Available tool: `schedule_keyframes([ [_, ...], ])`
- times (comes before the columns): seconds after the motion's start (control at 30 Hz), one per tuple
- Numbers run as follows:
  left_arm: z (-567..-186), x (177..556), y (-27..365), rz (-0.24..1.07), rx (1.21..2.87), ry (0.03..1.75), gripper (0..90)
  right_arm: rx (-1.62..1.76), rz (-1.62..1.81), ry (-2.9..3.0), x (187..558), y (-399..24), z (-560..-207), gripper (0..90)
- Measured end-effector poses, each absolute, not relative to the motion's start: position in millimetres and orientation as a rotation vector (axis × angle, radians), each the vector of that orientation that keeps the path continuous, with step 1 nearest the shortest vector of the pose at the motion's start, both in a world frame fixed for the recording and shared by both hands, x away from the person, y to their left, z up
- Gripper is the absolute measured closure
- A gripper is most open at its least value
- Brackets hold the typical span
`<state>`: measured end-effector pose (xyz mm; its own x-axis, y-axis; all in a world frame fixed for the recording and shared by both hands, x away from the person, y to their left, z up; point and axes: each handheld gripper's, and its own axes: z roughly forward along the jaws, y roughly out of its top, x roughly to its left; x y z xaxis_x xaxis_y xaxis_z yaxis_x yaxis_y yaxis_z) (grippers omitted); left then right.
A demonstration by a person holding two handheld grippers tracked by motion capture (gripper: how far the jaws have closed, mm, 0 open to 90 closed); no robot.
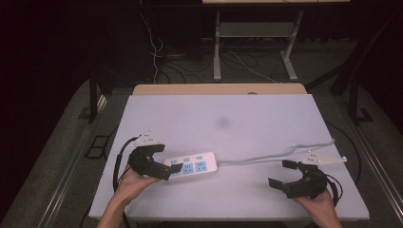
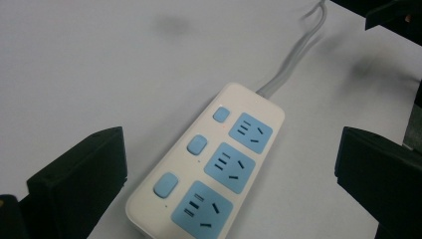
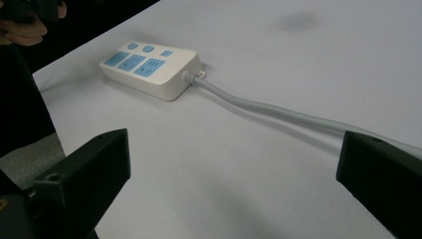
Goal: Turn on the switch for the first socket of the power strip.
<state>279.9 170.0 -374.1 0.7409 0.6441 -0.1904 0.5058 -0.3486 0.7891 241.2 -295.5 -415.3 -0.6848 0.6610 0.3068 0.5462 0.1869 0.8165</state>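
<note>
A white power strip (image 1: 192, 167) with three blue sockets and three blue buttons lies flat on the white table (image 1: 218, 109), left of centre near the front. Its grey cable (image 1: 275, 154) runs right toward the table's right edge. My left gripper (image 1: 167, 159) is open, its jaws standing either side of the strip's left end without touching it. In the left gripper view the strip (image 2: 214, 169) lies between the wide-apart jaws of the left gripper (image 2: 231, 147). My right gripper (image 1: 282, 174) is open over bare table at the front right. In the right gripper view the strip (image 3: 149, 67) and cable (image 3: 278, 112) lie ahead of the right gripper (image 3: 234, 154).
A dark smudge (image 1: 222, 123) marks the middle of the tabletop. A wooden edge (image 1: 218, 89) borders the table's far side. Beyond it stand metal frame legs (image 1: 217, 47) with loose cables (image 1: 157, 57) on the floor. The other hand (image 3: 20, 25) appears at the top left of the right gripper view.
</note>
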Motion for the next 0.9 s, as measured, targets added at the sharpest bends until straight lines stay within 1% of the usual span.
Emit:
schedule_keyframes([
  [0.23,-382,264,167,0.21,1.996,0.854,0.0,1.189,1.521,2.336,241,-295,-416,0.3],
  [0.6,-401,250,164,0.239,1.933,0.852,0.0,1.185,1.515,2.352,240,-294,-416,0.3],
  [0.9,-415,245,167,0.211,1.894,0.862,0.0,1.187,1.506,2.366,240,-292,-418,0.3],
])
